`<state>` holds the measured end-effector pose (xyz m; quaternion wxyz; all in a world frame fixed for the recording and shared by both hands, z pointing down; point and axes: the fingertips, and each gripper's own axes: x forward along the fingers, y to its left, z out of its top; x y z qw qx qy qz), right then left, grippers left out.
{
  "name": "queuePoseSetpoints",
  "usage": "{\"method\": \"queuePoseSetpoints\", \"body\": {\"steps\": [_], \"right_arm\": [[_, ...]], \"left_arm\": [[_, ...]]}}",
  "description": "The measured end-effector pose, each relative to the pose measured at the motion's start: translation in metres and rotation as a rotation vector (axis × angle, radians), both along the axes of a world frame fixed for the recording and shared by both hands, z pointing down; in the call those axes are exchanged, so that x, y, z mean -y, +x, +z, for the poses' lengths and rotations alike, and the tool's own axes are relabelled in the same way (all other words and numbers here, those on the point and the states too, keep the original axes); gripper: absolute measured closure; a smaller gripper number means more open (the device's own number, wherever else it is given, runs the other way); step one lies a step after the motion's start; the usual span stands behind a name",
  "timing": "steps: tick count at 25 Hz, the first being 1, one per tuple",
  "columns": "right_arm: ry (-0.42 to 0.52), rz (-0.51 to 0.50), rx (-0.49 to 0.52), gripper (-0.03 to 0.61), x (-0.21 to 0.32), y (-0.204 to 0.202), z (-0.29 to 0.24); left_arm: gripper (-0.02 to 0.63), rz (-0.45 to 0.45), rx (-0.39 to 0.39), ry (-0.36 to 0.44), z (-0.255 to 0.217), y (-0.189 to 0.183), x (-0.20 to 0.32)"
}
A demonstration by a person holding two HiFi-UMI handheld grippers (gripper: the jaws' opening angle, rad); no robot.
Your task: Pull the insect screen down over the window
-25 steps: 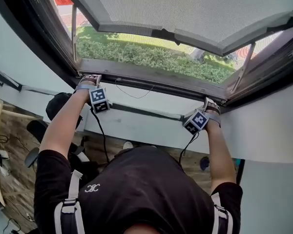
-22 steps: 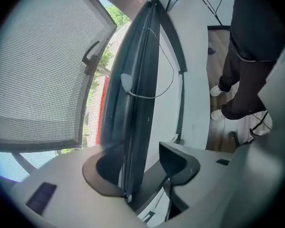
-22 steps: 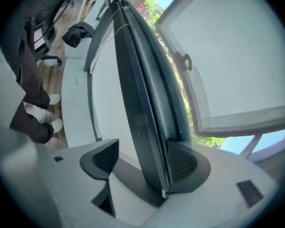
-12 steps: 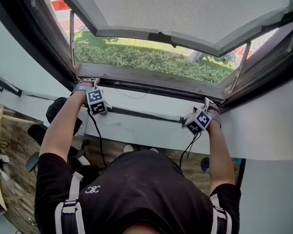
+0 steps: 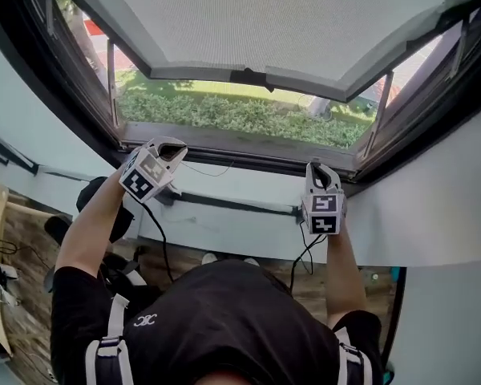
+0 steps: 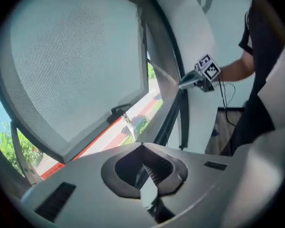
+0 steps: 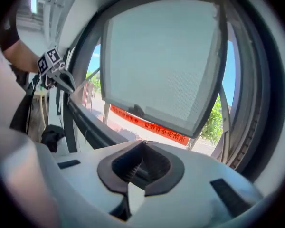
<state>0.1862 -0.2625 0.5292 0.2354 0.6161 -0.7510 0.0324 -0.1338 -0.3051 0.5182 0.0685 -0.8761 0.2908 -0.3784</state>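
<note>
Reaching for the screen is the step we judge to be in hand. At the left, our left claw [image 5: 173, 148] is raised just in front of the window's [image 5: 224, 137] lower frame. Its jaws have just closed and now sit together with nothing between them.

Above the middle, the screen [image 5: 289, 14] is not yet down. Its mesh slants overhead, and its rail [image 5: 192, 73], with a dark handle [image 5: 252, 76] at mid-length, hangs well above the lower frame. The hedge [image 5: 224, 111] shows through the gap.

At the right, our right claw [image 5: 321, 171] is also near the lower frame, its jaws likewise just closed, pressed together and empty. Neither claw touches the screen.

Next, we think, both claws must part, rise to the rail on either side of the handle, clamp it, and draw down evenly so the screen does not skew.

Only the head view shows both arms and the whole gap at once. The left gripper view shows the right claw side-on against the frame. The right gripper view shows the left claw and a long red banner [image 7: 152, 126] outside.
</note>
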Motion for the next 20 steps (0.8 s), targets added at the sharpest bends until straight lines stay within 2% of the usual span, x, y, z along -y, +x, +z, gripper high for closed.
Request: {"method": "queuePoseSetpoints", "body": {"steps": [5, 9, 12, 15, 17, 20], "right_arm": [[0.15, -0.042, 0.155, 0.571, -0.004, -0.025, -0.055], [0.255, -0.065, 0.202, 0.572, -0.006, -0.038, -0.095], [0.322, -0.075, 0.21, 0.572, -0.009, -0.046, -0.119], [0.354, -0.075, 0.238, 0.572, -0.015, -0.052, -0.129], [0.345, -0.062, 0.266, 0.574, -0.018, -0.055, -0.124], [0.302, -0.046, 0.318, 0.574, -0.02, -0.061, -0.104]], "left_arm": [[0.6, -0.079, -0.344, 0.097, -0.084, 0.057, 0.0], [0.6, -0.136, -0.511, 0.135, -0.124, 0.093, 0.0], [0.6, -0.189, -0.597, 0.153, -0.137, 0.105, -0.009], [0.6, -0.295, -0.647, 0.185, -0.134, 0.099, -0.019], [0.6, -0.361, -0.658, 0.208, -0.125, 0.093, -0.027], [0.6, -0.404, -0.658, 0.199, -0.105, 0.091, -0.04]]}}
